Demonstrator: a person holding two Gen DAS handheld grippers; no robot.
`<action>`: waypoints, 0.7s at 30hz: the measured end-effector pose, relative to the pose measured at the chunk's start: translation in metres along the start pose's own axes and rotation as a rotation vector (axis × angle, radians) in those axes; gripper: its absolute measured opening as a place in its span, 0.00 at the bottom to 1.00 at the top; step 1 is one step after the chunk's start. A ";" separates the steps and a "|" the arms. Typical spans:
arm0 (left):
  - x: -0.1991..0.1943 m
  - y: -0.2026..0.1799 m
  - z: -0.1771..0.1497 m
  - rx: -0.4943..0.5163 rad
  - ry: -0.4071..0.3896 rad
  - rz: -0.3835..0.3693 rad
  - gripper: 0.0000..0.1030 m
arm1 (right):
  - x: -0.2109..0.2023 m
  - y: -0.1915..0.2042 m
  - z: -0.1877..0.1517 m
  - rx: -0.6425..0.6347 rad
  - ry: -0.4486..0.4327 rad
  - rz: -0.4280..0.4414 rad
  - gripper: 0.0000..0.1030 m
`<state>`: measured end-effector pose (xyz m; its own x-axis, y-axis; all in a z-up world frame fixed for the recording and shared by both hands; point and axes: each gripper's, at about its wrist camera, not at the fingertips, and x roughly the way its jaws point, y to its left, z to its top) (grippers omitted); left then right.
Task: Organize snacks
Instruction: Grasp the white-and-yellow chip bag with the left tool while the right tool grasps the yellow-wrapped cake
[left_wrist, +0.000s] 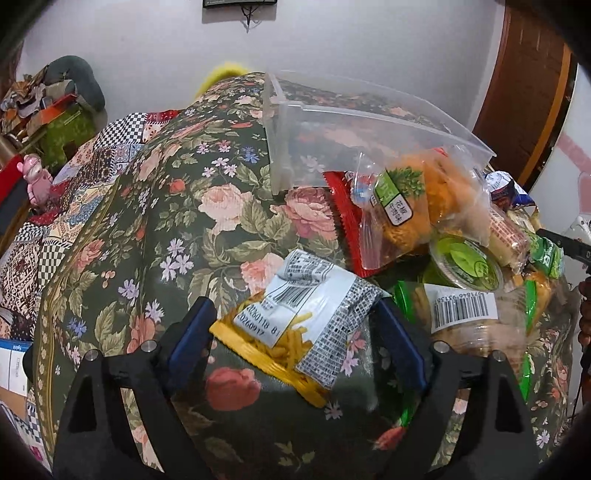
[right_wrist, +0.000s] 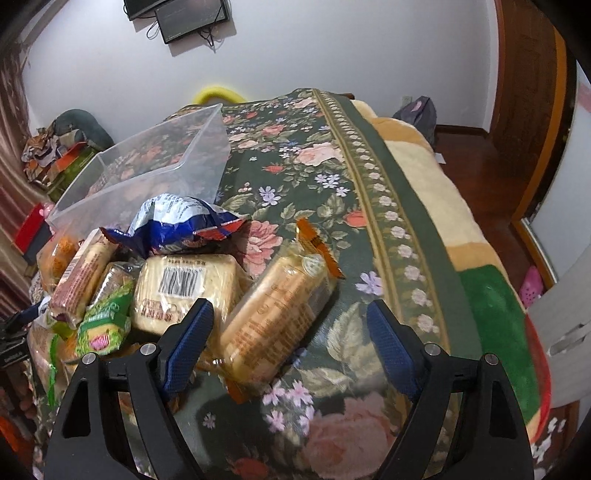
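Left gripper (left_wrist: 295, 332) jaws wide, straddling yellow fries packet (left_wrist: 295, 325) lying diagonally on floral bedspread (left_wrist: 177, 206). Right gripper (right_wrist: 291, 339) jaws wide around cracker sleeve (right_wrist: 273, 314), long axis pointing toward far right. Clear plastic bin (right_wrist: 155, 162) behind pile.

bed, floral cover (right_wrist: 332, 177) | clear bin (left_wrist: 332, 122) | snack pile (right_wrist: 177, 280)

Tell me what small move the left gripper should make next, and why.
Probably close the left gripper on the yellow snack packet: its jaws stand open on either side of the packet, which lies on the floral cloth, and the clear bin behind looks empty.
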<state>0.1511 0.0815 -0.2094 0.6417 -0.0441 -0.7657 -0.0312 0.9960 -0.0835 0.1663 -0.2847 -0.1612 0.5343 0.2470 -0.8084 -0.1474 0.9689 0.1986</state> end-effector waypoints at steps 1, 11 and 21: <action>0.001 0.000 0.001 -0.002 -0.001 -0.003 0.86 | 0.003 0.000 0.002 0.004 0.001 0.005 0.80; -0.002 0.002 -0.006 -0.003 -0.038 0.023 0.68 | -0.001 -0.006 -0.002 0.035 0.020 0.062 0.62; -0.018 0.012 -0.018 -0.035 -0.049 0.056 0.60 | -0.011 -0.015 -0.007 0.037 0.030 0.060 0.44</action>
<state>0.1251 0.0933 -0.2083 0.6748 0.0158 -0.7379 -0.0942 0.9934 -0.0649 0.1567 -0.3023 -0.1594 0.5005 0.3047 -0.8103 -0.1474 0.9524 0.2670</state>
